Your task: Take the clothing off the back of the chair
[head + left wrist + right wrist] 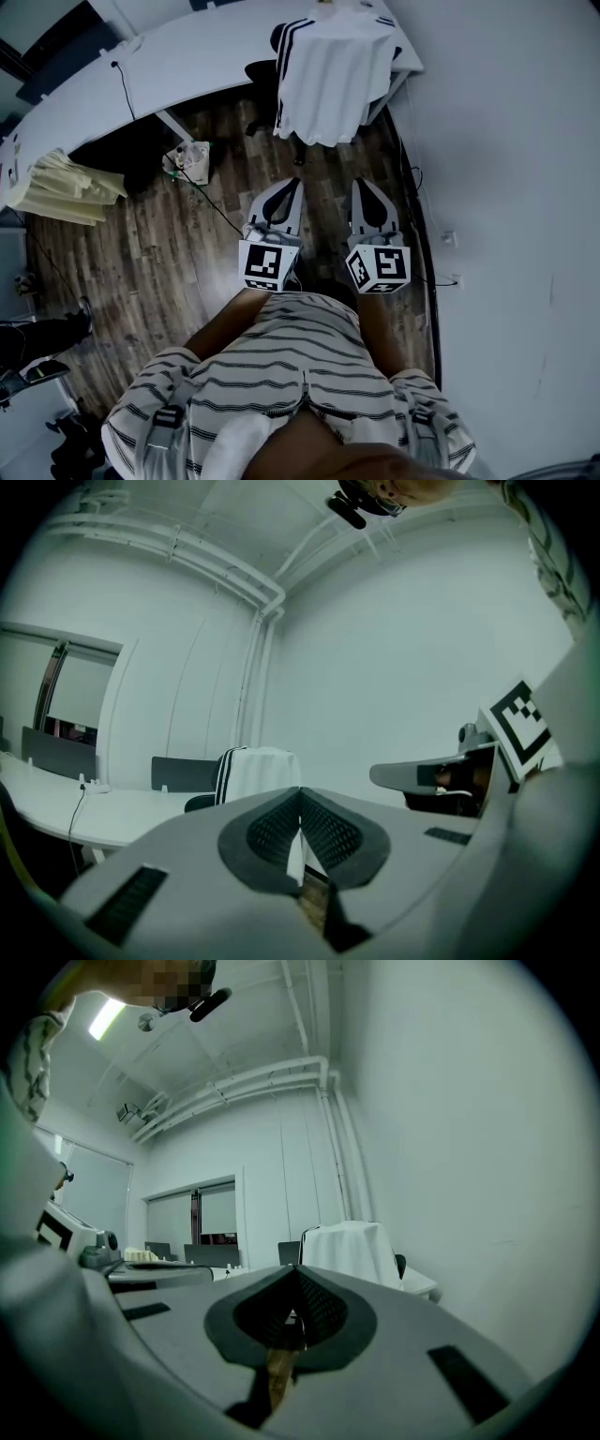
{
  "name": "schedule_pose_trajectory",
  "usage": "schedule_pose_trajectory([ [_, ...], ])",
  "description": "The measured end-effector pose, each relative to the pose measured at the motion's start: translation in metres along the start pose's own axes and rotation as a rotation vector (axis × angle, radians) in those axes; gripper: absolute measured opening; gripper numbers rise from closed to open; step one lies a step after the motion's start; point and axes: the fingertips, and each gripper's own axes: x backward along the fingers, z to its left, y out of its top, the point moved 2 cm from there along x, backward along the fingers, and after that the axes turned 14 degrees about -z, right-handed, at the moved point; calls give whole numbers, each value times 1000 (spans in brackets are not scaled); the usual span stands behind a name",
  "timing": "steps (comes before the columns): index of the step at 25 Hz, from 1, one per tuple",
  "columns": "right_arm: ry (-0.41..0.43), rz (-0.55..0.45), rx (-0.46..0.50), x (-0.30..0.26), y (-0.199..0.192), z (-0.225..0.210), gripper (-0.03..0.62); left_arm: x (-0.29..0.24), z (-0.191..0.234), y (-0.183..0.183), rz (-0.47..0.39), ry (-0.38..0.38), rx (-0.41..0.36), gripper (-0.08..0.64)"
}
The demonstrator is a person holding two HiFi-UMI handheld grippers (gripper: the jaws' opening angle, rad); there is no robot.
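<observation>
A white garment with black sleeve stripes [328,80] hangs over the back of a black office chair [261,67] at the end of the desk. It also shows ahead in the left gripper view, garment [259,772], and in the right gripper view, garment [349,1249]. My left gripper [293,182] and right gripper [362,184] are held side by side, pointing level toward the chair and still some way short of it. Both are shut with nothing between the jaws: left gripper [300,793], right gripper [297,1272].
A curved white desk [187,66] runs along the left, with a cream cloth [67,187] on it and a cable trailing down. A small box [189,159] sits on the wooden floor. A white wall [506,187] is close on the right.
</observation>
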Motion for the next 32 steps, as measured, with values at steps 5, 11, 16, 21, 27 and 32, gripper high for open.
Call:
schedule_pose_trajectory([
  [5, 16, 5, -4, -26, -5, -20, 20, -23, 13, -13, 23, 33, -6, 23],
  [11, 71, -18, -17, -57, -3, -54, 20, -64, 14, -15, 5, 96, -50, 23],
  [16, 111, -20, -22, -88, 1, -90, 20, -104, 13, -19, 4, 151, -69, 23],
  [21, 105, -3, -35, -117, -2, -129, 20, -142, 13, -26, 5, 190, -75, 23],
  [27, 147, 19, -45, -143, -7, -156, 20, -176, 16, -28, 15, 241, -98, 25],
  [32, 170, 23, -52, -158, -4, -166, 20, -196, 20, -22, 6, 272, -103, 25],
])
